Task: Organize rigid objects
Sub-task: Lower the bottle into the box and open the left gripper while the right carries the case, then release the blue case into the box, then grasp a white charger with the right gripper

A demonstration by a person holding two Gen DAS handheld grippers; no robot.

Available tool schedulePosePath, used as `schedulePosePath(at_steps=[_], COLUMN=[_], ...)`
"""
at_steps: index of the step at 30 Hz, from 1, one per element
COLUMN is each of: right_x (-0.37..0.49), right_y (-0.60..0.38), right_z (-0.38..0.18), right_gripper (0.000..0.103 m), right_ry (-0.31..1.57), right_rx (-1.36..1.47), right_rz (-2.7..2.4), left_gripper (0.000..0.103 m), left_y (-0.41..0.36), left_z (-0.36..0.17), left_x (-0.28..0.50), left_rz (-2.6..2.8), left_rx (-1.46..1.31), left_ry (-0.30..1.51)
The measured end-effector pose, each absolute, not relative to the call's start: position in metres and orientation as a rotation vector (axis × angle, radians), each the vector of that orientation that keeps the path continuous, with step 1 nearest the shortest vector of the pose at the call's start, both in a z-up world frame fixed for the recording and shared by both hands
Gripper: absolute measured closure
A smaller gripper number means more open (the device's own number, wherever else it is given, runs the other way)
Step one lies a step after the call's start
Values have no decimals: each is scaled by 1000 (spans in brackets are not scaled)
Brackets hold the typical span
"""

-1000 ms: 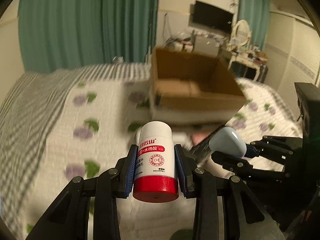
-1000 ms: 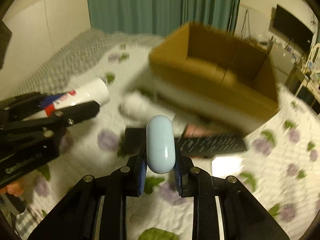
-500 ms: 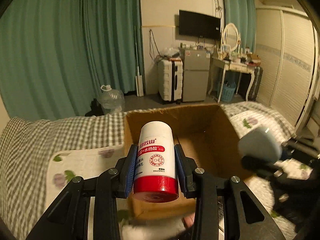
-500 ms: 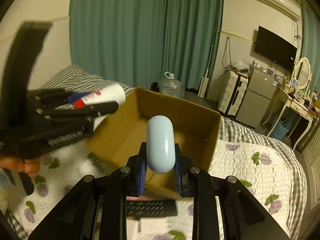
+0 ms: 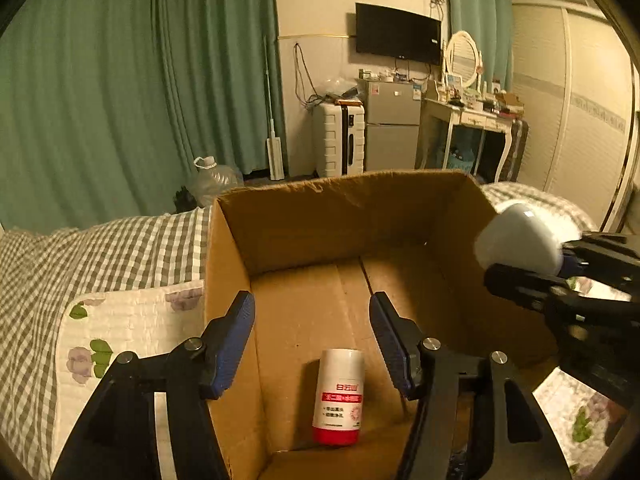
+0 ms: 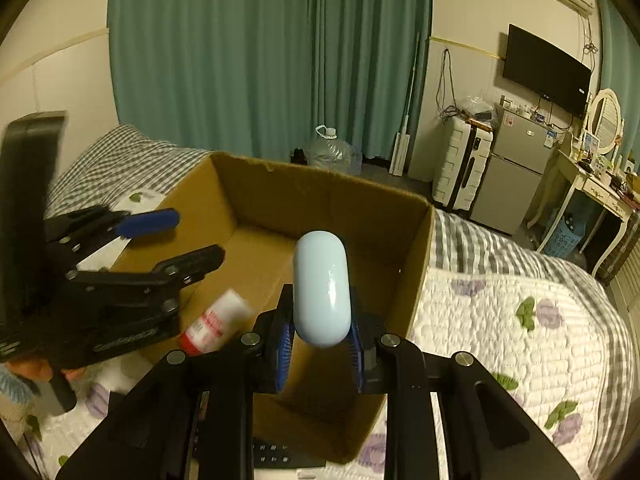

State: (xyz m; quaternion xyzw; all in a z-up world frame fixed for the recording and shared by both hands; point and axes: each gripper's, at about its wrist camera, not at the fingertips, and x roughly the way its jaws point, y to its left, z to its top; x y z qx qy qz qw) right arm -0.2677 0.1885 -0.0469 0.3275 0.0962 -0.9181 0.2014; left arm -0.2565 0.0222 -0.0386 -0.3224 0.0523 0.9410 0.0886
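Note:
A white bottle with a red cap [image 5: 338, 398] lies on the floor of the open cardboard box [image 5: 340, 216], loose below my left gripper [image 5: 311, 338]. That gripper hangs over the box with its jaws opening and nothing between them. The right wrist view shows the same bottle [image 6: 214, 322] blurred inside the box [image 6: 320, 192], under the left gripper [image 6: 178, 236]. My right gripper [image 6: 320, 344] is shut on a pale blue oval case [image 6: 320, 288], held over the box's near right part. The case [image 5: 520, 240] also appears at the right in the left wrist view.
The box stands on a bed with a flowered quilt [image 6: 520, 320] and a checked blanket [image 5: 100, 248]. A black remote [image 6: 280, 456] lies on the quilt just before the box. A water jug [image 6: 332, 152], suitcase [image 5: 340, 140] and small fridge [image 6: 516, 160] stand beyond the bed.
Both grippers moved forward from the quilt to above the box. The left gripper opened and the bottle dropped onto the box floor. The right gripper kept its hold on the blue case.

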Motion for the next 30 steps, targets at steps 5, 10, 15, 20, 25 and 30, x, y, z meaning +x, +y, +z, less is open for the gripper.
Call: schedulePosePath(at_steps=[5, 10, 15, 20, 25, 30], right_x=[-280, -239, -187, -135, -106, -108], right_y=[184, 198, 208, 206, 197, 173], right_z=[-51, -27, -3, -16, -69, -121], right_gripper=[60, 25, 25, 25, 25, 25], right_ry=[265, 254, 271, 283, 229, 285], right_rx=[939, 880, 878, 933, 1069, 1200], right_rz=[-2579, -2631, -2658, -2631, -2576, -2503], left_gripper=[41, 41, 40, 39, 39, 39], left_y=[12, -1, -16, -32, -39, -41], left_z=[-25, -4, 24, 17, -22, -64], left_x=[-244, -210, -161, -110, -80, -84], left_rz=[2834, 2845, 2876, 2891, 2901, 2853], left_rx=[-946, -934, -900, -930, -1009, -1130], left_ry=[134, 109, 64, 77, 80, 96])
